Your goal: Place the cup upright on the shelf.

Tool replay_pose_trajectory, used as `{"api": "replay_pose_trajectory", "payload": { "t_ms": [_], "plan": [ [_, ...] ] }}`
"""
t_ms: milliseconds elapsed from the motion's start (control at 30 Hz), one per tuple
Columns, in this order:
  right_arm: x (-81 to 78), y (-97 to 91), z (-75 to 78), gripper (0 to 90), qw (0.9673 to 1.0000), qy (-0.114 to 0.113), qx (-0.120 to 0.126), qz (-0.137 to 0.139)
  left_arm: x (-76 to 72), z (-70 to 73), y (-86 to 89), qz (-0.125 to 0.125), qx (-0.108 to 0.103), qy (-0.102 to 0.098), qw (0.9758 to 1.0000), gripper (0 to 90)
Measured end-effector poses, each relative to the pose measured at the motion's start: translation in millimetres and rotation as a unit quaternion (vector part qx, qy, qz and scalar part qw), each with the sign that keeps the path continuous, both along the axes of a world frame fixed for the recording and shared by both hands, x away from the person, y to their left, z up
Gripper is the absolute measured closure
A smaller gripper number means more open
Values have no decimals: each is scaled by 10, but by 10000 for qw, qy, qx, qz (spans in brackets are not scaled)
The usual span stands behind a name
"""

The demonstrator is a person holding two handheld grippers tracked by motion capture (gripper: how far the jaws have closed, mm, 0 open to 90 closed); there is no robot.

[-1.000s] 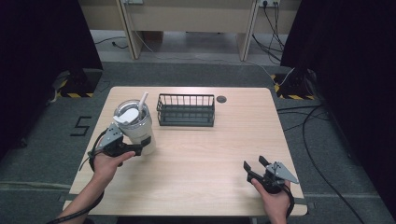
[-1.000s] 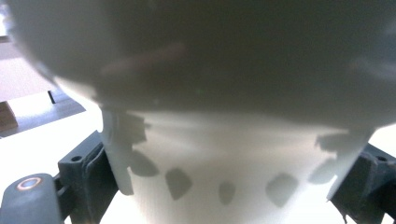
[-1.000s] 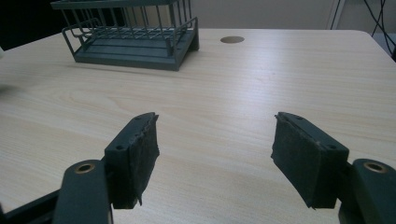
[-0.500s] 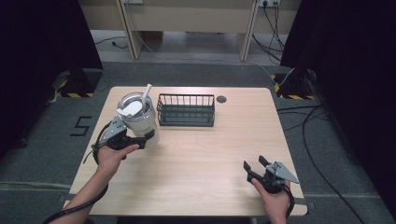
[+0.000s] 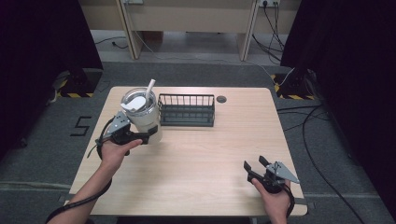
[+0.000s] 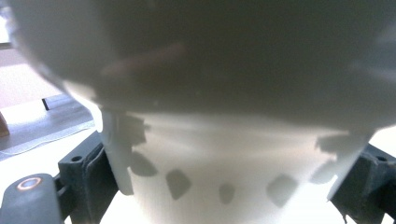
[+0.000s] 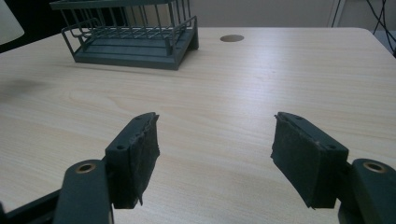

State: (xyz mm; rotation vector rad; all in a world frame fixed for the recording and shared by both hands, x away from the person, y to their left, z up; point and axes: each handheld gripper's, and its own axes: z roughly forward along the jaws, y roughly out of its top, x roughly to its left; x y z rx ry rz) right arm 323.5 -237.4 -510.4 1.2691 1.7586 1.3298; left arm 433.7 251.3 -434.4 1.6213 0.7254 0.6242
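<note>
At the near right corner of the pale wooden bench [image 5: 219, 154], the right hand-held gripper [image 5: 256, 169] is held low with its jaws spread wide and nothing between them. Farther off at the left, a white tumbler with a lid and straw [image 5: 141, 113] is clamped between the jaws of the left hand-held gripper [image 5: 148, 135], tilted, above the bench's left part. Just beyond, beside the tumbler, a dark wire rectangular basket [image 5: 187, 111] stands near the far edge.
</note>
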Motion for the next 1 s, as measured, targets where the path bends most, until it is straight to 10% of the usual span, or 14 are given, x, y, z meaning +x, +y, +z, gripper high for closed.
{"api": "replay_pose_trajectory", "payload": {
  "t_ms": [1000],
  "plan": [
    [14, -9, -14, 322, 10000, -8, 15, -38, 337, 270, -249, -72, 50, -88, 9999, 101]
  ]
}}
